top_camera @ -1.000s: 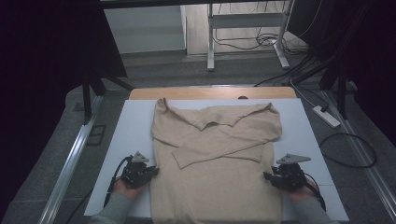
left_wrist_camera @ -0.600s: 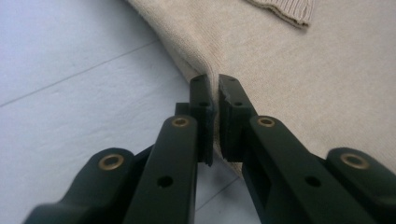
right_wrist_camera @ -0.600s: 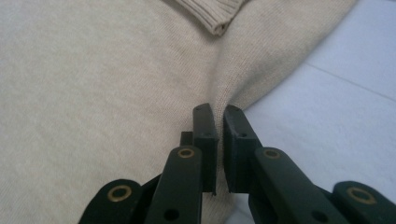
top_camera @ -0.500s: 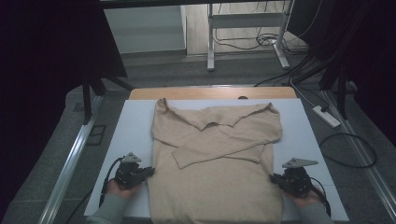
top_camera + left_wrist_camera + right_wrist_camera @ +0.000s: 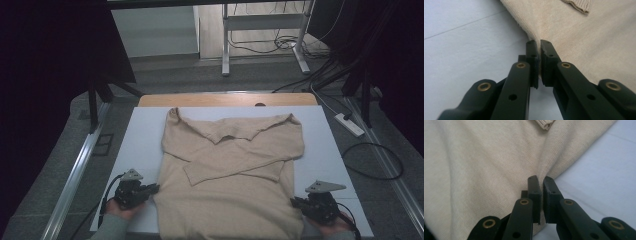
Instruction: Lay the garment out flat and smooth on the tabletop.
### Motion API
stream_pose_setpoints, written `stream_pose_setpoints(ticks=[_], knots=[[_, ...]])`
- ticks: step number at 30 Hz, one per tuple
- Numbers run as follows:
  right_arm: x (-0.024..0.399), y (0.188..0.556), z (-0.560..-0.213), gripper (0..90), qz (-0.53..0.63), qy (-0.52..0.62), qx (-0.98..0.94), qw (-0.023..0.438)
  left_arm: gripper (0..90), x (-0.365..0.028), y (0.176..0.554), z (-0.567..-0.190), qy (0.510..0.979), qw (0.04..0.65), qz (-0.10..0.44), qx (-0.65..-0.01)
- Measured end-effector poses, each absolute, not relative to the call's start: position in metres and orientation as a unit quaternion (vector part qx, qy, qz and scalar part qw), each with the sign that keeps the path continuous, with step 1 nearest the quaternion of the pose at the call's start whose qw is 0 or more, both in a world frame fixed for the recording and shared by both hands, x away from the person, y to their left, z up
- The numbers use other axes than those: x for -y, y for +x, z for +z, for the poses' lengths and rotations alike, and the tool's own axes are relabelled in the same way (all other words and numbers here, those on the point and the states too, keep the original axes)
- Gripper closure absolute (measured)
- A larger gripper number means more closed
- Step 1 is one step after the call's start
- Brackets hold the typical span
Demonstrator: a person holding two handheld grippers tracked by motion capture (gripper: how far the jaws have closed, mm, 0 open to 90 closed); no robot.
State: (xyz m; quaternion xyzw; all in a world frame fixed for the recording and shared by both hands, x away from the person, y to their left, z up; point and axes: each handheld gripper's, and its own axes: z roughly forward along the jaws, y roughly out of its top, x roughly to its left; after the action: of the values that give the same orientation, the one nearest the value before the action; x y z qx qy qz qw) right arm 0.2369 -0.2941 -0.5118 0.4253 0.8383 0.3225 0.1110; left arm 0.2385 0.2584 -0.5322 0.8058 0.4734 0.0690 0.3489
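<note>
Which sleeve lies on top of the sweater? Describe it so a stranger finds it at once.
On the white table lies a beige sweater, collar at the far end. Two sleeves are folded across its chest; the top sleeve runs from the right shoulder down toward the left gripper. Its ribbed cuff lies bare over the body.

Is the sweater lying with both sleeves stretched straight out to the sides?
No, in the high view the beige sweater has its sleeves folded across the chest, overlapping each other.

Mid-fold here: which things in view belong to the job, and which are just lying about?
In the job:
beige sweater
left gripper, pinching its side edge
right gripper, pinching the other edge
white table mat

Lying about:
power strip
floor cables
white desk frame
</note>
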Motion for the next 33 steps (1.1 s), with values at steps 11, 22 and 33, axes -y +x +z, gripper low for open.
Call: stream_pose_setpoints(ticks=[11, 22, 33], knots=[[0.293, 0.233, -0.512, 83.8, 0.326, 0.420, -0.840, 0.110, 80.7, -0.254, 0.234, -0.530, 0.804, 0.357, 0.073, -0.470], [0.280, 0.246, -0.496, 57.5, 0.362, 0.387, -0.837, 0.138, 32.8, -0.230, 0.247, -0.518, 0.800, 0.389, 0.113, -0.441], [0.225, 0.310, -0.472, 42.0, 0.373, 0.327, -0.854, 0.157, 23.5, -0.229, 0.248, -0.519, 0.805, 0.393, 0.105, -0.433]])
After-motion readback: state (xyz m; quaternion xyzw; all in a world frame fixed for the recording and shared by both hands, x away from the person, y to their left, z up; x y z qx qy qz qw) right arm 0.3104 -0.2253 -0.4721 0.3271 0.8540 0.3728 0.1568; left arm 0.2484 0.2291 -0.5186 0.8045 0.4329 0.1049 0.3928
